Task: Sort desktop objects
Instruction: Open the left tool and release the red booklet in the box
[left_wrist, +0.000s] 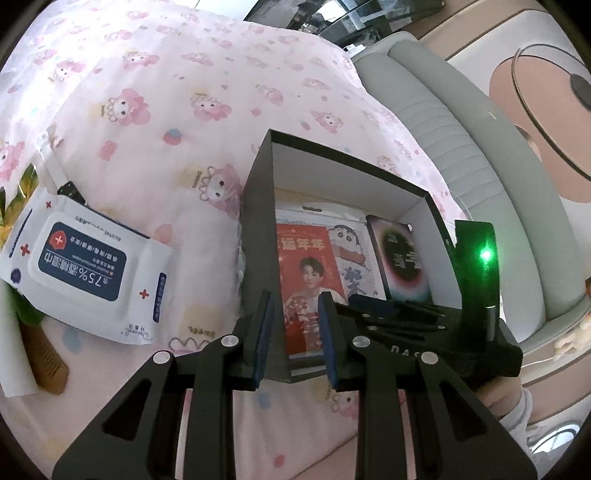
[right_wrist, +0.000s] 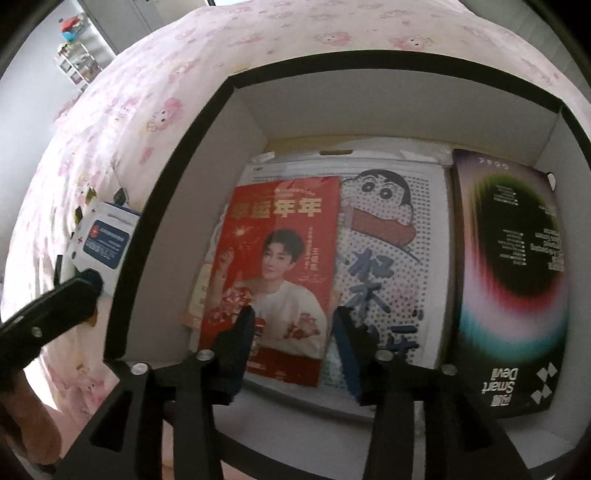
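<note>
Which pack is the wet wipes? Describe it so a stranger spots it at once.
Start at the black box on the pink cartoon-print sheet. The wipes lie outside it, on the sheet beside its wall. Unlike the card inside the box, it is a soft white pack with a navy "75%" label and small red crosses.

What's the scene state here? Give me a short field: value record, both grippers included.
surface: pink cartoon-print bedsheet
container: black cardboard box with white inside, open top
box contents: red card with a man's portrait lying on a white cartoon-face pack; dark gradient packet at its right
outside box: white and blue wet-wipes pack, on the sheet left of the box
left gripper: open, empty, at the box's near left corner
right gripper: open, empty, over the red card
</note>
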